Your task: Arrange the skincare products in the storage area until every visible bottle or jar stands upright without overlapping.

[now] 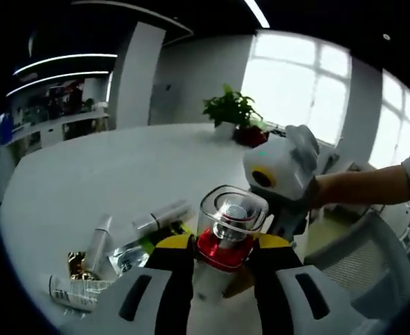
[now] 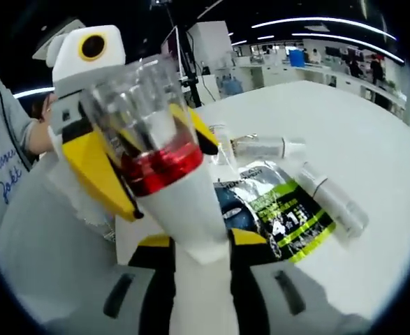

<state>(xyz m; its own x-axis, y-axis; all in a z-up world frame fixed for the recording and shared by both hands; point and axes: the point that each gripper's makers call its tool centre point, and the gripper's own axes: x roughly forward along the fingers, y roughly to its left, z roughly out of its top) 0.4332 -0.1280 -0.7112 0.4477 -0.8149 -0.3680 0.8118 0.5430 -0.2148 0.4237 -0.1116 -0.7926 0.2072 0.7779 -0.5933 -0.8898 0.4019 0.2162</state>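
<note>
In the left gripper view, the left gripper [image 1: 222, 262] had its two jaws clamped on a white bottle [image 1: 215, 283] with a red collar and a clear cap, held upright between the yellow-tipped jaws above the white table [image 1: 107, 174]. Behind the bottle the right gripper [image 1: 281, 202] showed as a white and yellow body with a person's hand and forearm [image 1: 362, 187] reaching in from the right. To the left on the table lay a silver tube [image 1: 164, 215], a second silver tube [image 1: 98, 244], a green and silver pouch [image 1: 136, 252], a small gold item [image 1: 75, 264] and a white tube [image 1: 75, 293] with printing, all on their sides. A potted plant [image 1: 236, 115] stood at the far edge of the table.

In the right gripper view, the right gripper [image 2: 198, 251] had its jaws closed on the lower white body of the same bottle [image 2: 191, 209], which leaned to the left in the picture, its clear cap uppermost. The left gripper [image 2: 121, 153] gripped the bottle just at the red collar, its yellow jaws on either side. Beyond, on the table [image 2: 372, 160], the pouch [image 2: 281, 213] lay flat, with one silver tube [image 2: 334, 199] just to its right and another [image 2: 264, 146] behind it.
</note>
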